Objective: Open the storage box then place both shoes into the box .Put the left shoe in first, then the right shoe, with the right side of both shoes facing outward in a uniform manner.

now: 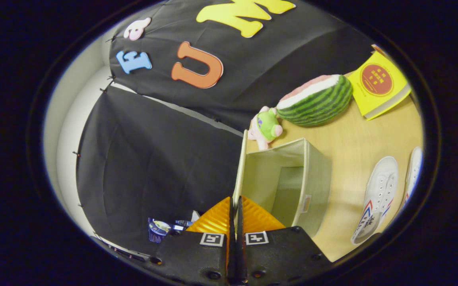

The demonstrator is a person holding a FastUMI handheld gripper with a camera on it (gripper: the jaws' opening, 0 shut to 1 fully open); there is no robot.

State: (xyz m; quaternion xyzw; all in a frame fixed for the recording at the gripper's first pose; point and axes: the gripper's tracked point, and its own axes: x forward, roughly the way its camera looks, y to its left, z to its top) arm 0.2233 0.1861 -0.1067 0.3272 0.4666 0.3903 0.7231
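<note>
The beige fabric storage box [316, 174] stands on the wooden table [356, 139], and its empty inside is visible. Its thin lid [240, 167] is swung up and away from the opening. The lid's free edge runs down between my fingers, and my gripper [235, 203] is shut on it. Two white lace-up shoes with red and blue stripes lie side by side on the table beyond the box. One shoe [380, 194] is nearer the box and the other [412, 174] is further out. The whole view is tilted.
A watermelon-slice plush [316, 99], a yellow book [378, 83] and a small pink and green plush toy [266, 127] lie on the table behind the box. Black cloth walls [153, 159] stand close on the lid's side. A small printed packet [159, 228] lies near my fingers.
</note>
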